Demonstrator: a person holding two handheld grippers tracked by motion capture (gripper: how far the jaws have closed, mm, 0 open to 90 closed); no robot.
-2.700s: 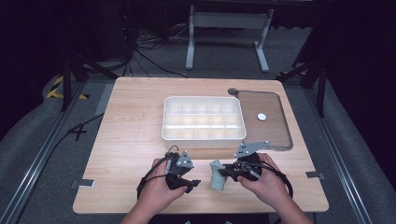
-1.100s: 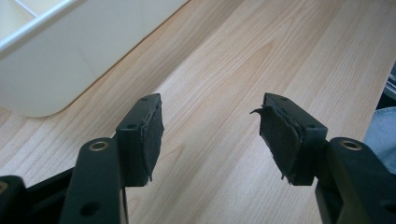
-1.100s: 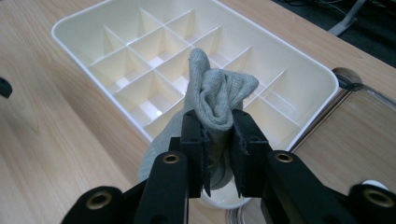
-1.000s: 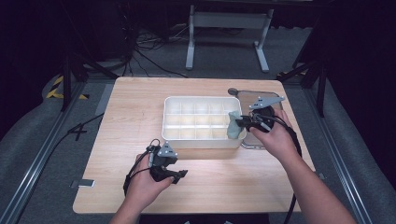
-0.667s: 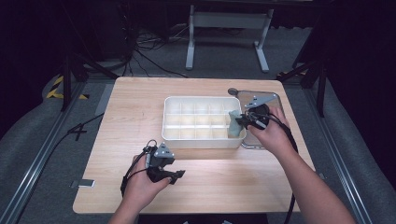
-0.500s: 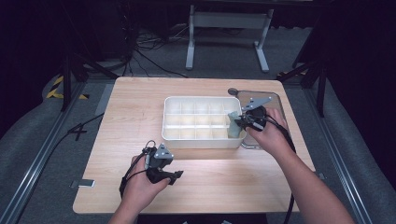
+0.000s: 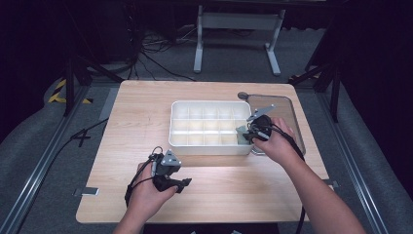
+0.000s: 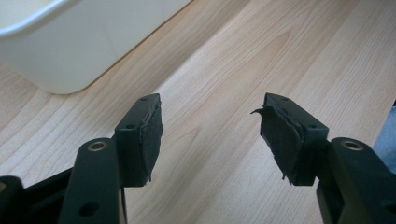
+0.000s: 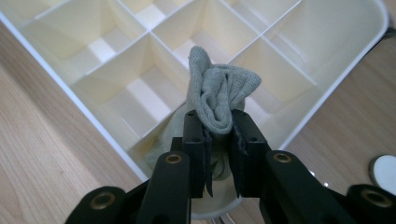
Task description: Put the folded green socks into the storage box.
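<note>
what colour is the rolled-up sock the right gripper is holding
Pale grey-green sock, clearest in the right gripper view.

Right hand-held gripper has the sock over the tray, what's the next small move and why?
Probably ease the right hand-held gripper down a little further, then open. Its jaws are clamped on the bunched grey-green knitted sock, whose lower end already dips into the near corner compartment of the white plastic divided tray, while the top of the sock stands above the dividers. The left hand-held gripper is open over bare wood.
</note>
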